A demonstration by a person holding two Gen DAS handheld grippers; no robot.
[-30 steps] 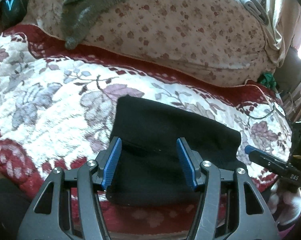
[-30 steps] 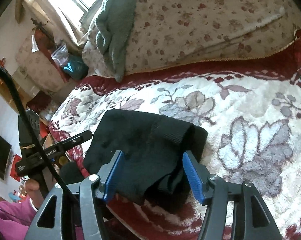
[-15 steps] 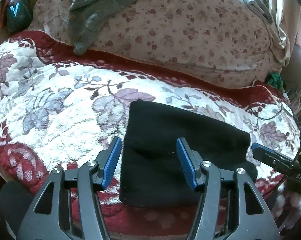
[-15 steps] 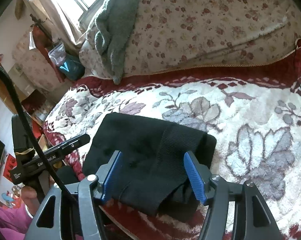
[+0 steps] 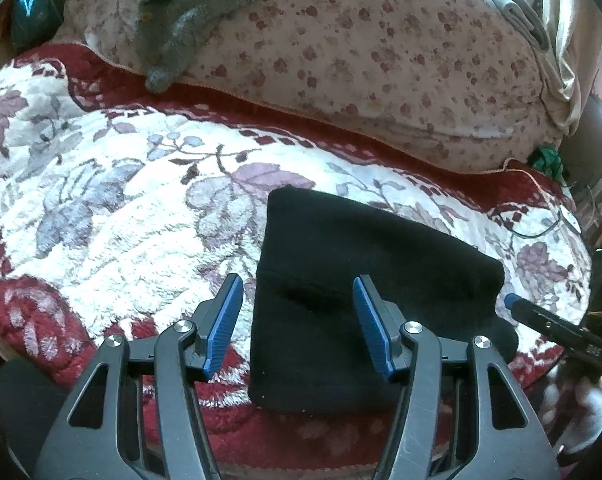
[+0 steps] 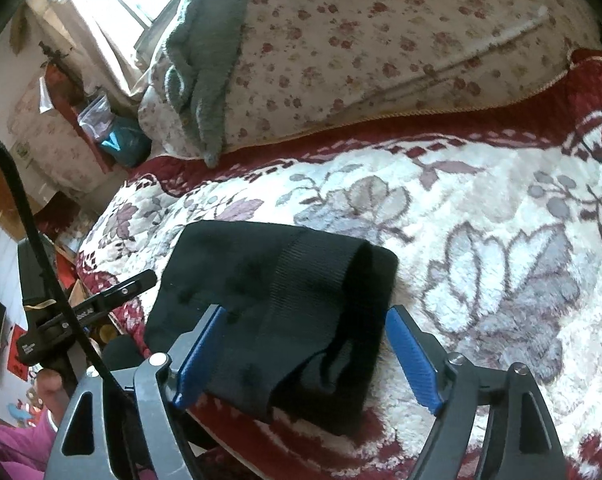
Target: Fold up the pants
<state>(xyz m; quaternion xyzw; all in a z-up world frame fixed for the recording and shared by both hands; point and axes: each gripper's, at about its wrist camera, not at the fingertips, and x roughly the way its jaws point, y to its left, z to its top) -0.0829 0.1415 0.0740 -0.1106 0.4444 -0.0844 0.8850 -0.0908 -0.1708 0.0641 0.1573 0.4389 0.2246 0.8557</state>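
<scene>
The black pants [image 5: 365, 280] lie folded into a small thick bundle near the front edge of the bed; in the right wrist view the pants [image 6: 273, 300] show a ribbed waistband on top. My left gripper [image 5: 297, 320] is open and empty, hovering over the bundle's near left part. My right gripper [image 6: 305, 352] is open and empty, its jaws standing either side of the bundle's near end. The right gripper also shows at the right edge of the left wrist view [image 5: 549, 328], and the left gripper at the left of the right wrist view [image 6: 101, 300].
A white and red floral blanket [image 5: 101, 208] covers the bed. A big floral duvet roll [image 5: 361, 60] lies behind, with a grey towel [image 5: 181, 20] draped on it. A black cable [image 6: 29, 220] hangs at left, beside room clutter.
Both grippers have drawn back and up from the bundle, staying open. The pants lie still and now show more fully in both views.
</scene>
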